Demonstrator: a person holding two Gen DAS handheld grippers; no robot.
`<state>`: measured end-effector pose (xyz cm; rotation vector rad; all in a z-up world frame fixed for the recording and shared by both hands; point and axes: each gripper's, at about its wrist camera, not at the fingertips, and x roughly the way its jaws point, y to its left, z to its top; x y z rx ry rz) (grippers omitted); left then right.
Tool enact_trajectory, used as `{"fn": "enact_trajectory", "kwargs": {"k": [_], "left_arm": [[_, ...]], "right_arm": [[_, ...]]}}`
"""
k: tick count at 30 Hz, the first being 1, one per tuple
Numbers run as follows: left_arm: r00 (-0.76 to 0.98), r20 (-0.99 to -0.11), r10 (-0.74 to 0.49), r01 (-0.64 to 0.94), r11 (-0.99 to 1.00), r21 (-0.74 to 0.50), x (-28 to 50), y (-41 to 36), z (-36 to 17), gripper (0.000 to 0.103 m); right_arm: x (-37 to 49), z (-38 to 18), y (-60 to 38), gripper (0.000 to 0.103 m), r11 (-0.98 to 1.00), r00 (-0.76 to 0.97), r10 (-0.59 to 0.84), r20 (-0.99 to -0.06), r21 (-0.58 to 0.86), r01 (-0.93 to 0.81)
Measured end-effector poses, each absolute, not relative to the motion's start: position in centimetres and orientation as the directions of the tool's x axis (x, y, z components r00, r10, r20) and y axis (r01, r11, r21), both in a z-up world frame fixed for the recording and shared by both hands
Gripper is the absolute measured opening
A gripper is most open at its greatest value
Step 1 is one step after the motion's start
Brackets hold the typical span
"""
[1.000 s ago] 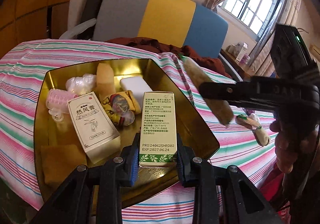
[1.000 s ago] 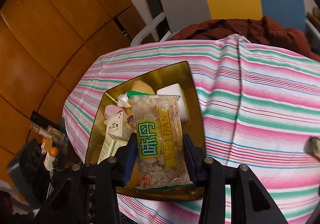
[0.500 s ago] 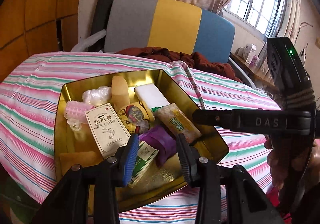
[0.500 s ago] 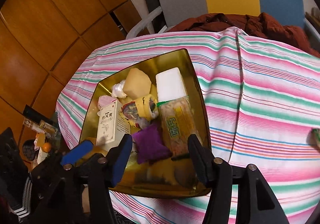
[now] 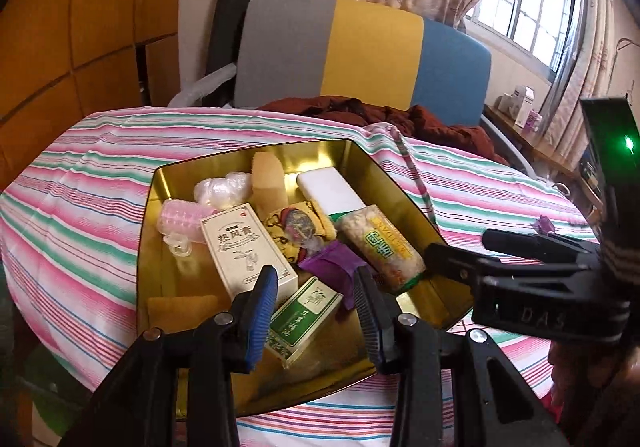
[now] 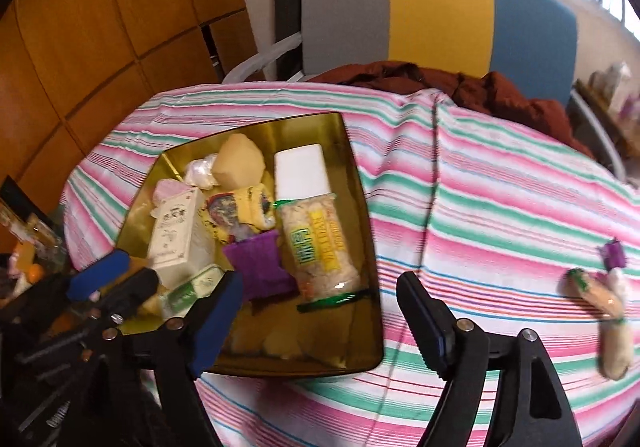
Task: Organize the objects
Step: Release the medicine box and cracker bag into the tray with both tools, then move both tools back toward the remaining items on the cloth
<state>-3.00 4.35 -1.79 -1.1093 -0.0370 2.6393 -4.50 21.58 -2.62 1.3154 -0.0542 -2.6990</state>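
A gold tray (image 5: 320,153) on the striped cloth holds several items. A green medicine box (image 5: 304,315) lies flat at its near end, right below my left gripper (image 5: 316,311), which is open and holds nothing. The snack packet (image 6: 316,247) lies along the tray's (image 6: 308,127) right side, beside a purple pouch (image 6: 256,267). My right gripper (image 6: 320,319) is wide open over the tray's near right corner and is empty. A white box (image 5: 244,251), a white block (image 5: 330,187) and a yellow pouch (image 5: 300,225) also lie inside.
On the cloth to the right lie a sausage-shaped snack (image 6: 608,327) and a small purple wrapper (image 6: 612,255). A chair (image 5: 360,55) with a grey, yellow and blue back stands behind the table, with a brown garment (image 5: 380,115) draped on it. Wooden panels line the left.
The left gripper let go of the green box and the right let go of the snack packet. Both items now lie in the tray, and both grippers have opened and drawn back.
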Motion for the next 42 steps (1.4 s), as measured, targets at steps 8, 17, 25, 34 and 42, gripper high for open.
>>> {"fn": "enact_trajectory", "kwargs": {"k": [8,17,25,34,42], "left_arm": [[-0.678,-0.703,0.214,-0.191,-0.975,-0.112,-3.1,4.2,-1.7,0.040],[-0.692,-0.691,0.207,-0.195,-0.976,-0.097,-2.8,4.6,-1.2,0.040],[-0.676,-0.698,0.235,-0.237,-0.967,-0.095,-2.5,5.6,-1.5,0.040],[-0.656,-0.700,0.283,-0.292,-0.950,-0.111,-2.4,6.6,-1.9,0.040],[-0.635,-0.699,0.329,-0.370,-0.924,-0.100,-1.7,8.4,-1.9,0.040]], "right_arm": [[-2.8,-2.2,21.0,0.089,-0.993,-0.692,0.001,-0.722,-0.081,0.084],[-2.0,-2.1,21.1,0.101,-0.990,-0.723,0.028,-0.690,-0.118,0.074],[-2.0,-2.4,23.3,0.103,-0.993,-0.714,0.061,-0.697,-0.112,0.025],[-2.2,-2.8,26.5,0.103,-0.994,-0.691,0.099,-0.716,-0.109,-0.030],[-2.5,-2.4,34.1,0.103,-0.983,-0.645,0.163,-0.747,-0.063,-0.174]]}}
